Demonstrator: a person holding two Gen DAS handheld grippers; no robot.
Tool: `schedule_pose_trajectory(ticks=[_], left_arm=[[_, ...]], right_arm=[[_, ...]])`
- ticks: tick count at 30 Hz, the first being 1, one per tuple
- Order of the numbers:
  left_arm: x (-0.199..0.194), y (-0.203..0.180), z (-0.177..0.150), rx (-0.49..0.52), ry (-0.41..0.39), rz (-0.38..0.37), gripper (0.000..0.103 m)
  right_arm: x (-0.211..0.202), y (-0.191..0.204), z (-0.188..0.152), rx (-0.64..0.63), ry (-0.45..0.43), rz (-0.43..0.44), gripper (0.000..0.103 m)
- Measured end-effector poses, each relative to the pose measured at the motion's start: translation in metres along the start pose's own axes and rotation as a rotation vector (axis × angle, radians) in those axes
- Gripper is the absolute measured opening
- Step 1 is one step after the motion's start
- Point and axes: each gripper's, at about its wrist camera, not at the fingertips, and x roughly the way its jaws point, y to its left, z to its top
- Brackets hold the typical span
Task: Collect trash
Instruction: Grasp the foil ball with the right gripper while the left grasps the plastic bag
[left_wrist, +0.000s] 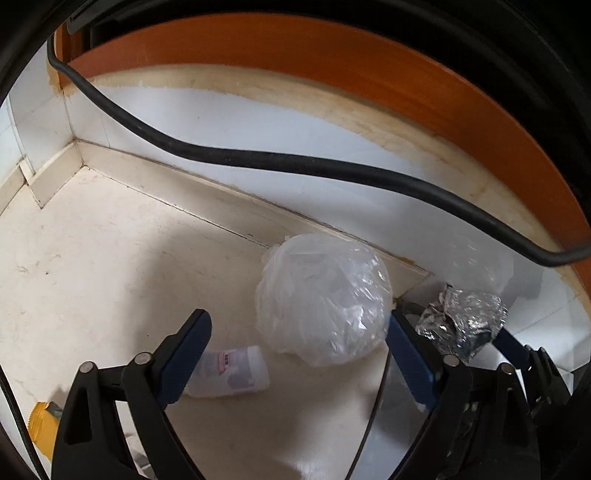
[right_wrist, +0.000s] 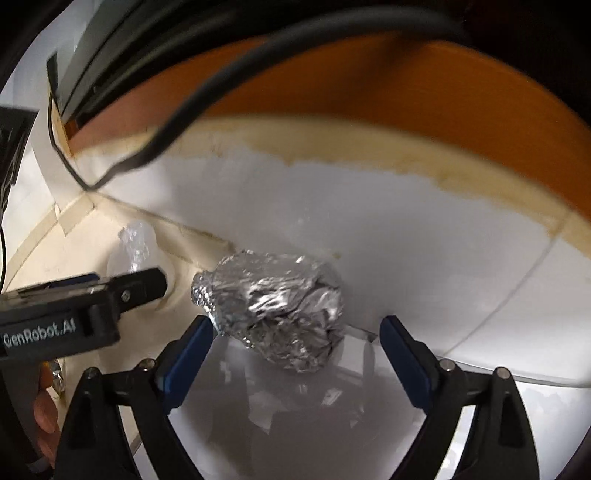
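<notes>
A crumpled clear plastic ball (left_wrist: 323, 297) lies on the cream floor by the skirting, between the open jaws of my left gripper (left_wrist: 299, 332). A small white bottle (left_wrist: 231, 373) lies on its side by the left finger. A crumpled foil ball (left_wrist: 461, 321) sits to the right. In the right wrist view the foil ball (right_wrist: 271, 308) lies just ahead of my open right gripper (right_wrist: 297, 332), nearer its left finger. The left gripper's body (right_wrist: 85, 299) reaches in from the left, with the plastic ball (right_wrist: 135, 245) beyond it.
A white wall with an orange band (left_wrist: 332, 62) and cream skirting (left_wrist: 177, 181) bounds the floor. A black cable (left_wrist: 236, 158) hangs across the view. A yellow wrapper (left_wrist: 40, 424) lies at lower left. A clear plastic sheet (left_wrist: 487, 266) lies behind the foil.
</notes>
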Motion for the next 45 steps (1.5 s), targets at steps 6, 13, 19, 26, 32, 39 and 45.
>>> schedule_pose_trajectory(ticks=[6,13,19,26,32,39,45], left_arm=[[0.013,-0.004,0.0,0.006,0.022,-0.02,0.045],[0.0,-0.006,-0.014,0.016,-0.001,-0.033,0.039],[-0.022,-0.008,-0.035,0.04,-0.021,-0.037,0.038],[-0.059,-0.007,-0.063,0.046,-0.039,-0.05,0.037],[-0.113,-0.002,-0.094,0.023,-0.06,-0.073,0.037],[-0.199,-0.014,-0.152,-0.01,-0.1,-0.097,0.037],[-0.255,-0.025,-0.215,-0.036,-0.123,-0.084,0.037]], right_arm=[[0.008,0.001,0.002,-0.009,0.034,0.034,0.064],[-0.003,-0.005,-0.001,-0.009,0.002,0.052,0.044],[-0.02,-0.001,-0.016,-0.02,-0.004,0.073,0.04],[-0.059,-0.001,-0.039,-0.01,-0.025,0.115,0.04],[-0.117,0.002,-0.062,-0.007,-0.063,0.175,0.04],[-0.192,0.005,-0.097,-0.072,-0.097,0.243,0.04],[-0.238,0.018,-0.124,-0.138,-0.1,0.335,0.04]])
